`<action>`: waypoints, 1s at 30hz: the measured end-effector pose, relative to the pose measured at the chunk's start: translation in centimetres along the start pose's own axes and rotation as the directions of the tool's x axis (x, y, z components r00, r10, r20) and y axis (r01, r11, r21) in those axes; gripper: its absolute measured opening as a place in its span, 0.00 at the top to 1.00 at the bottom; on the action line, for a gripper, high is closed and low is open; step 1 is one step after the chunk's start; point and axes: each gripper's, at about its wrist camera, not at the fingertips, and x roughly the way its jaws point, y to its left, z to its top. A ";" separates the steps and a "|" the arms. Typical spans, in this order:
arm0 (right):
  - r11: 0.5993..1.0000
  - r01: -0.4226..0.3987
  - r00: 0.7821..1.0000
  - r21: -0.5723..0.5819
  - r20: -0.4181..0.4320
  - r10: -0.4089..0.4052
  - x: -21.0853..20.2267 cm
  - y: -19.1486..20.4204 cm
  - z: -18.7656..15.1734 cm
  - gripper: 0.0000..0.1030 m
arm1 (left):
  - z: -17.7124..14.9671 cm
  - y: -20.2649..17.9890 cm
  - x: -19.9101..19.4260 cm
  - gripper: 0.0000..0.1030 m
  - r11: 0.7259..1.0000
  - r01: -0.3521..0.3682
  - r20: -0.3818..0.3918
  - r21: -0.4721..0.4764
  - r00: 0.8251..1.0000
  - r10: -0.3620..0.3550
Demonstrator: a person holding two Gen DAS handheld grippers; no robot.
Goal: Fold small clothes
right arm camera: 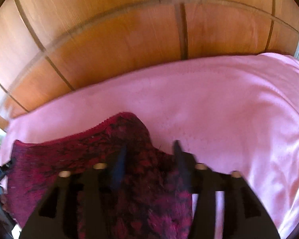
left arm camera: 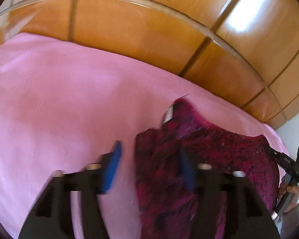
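A fuzzy dark red and magenta knit garment (left arm camera: pixel 209 155) lies on a pink bed cover (left arm camera: pixel 59 99), with a white label (left arm camera: pixel 168 115) showing at its far edge. My left gripper (left arm camera: pixel 149 147) stands open over the garment's left edge; one blue pad (left arm camera: pixel 113 163) is over the bare cover, the other over the knit. In the right wrist view the garment (right arm camera: pixel 79 155) fills the lower left. My right gripper (right arm camera: pixel 150 147) is open astride its right edge, and nothing is pinched. The right gripper (left arm camera: pixel 289 163) also shows at the far right of the left wrist view.
Glossy wooden wardrobe doors (left arm camera: pixel 139 29) rise just behind the bed's far edge. A person's hand (left arm camera: pixel 291 193) holds the right gripper's handle. Bare pink cover (right arm camera: pixel 239 109) stretches to the right of the garment, and more to its left.
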 end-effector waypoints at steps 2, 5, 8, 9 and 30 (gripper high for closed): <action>0.999 -0.046 0.999 0.016 0.023 0.046 -2.3 -1.0 -1.1 0.39 | -1.8 1.3 -1.5 0.44 0.996 0.079 -0.005 -0.031 0.997 -0.079; 0.989 -0.138 0.990 0.050 0.028 0.137 -4.9 -2.8 -4.1 0.33 | -5.2 2.8 -4.0 0.41 0.985 0.168 0.008 -0.050 0.986 -0.168; 0.973 -0.215 0.977 0.087 0.011 0.215 -6.6 -4.4 -7.6 0.31 | -9.2 3.9 -6.0 0.36 0.962 0.261 0.016 -0.077 0.965 -0.261; 0.969 -0.230 0.973 0.092 0.004 0.231 -7.3 -4.8 -8.7 0.31 | -10.5 4.1 -6.5 0.35 0.955 0.283 0.011 -0.083 0.959 -0.283; 0.972 -0.233 0.971 -0.028 -0.056 0.232 -15.4 -3.7 -18.3 0.85 | -18.2 2.6 -12.2 0.88 0.929 0.366 -0.061 -0.058 0.927 -0.369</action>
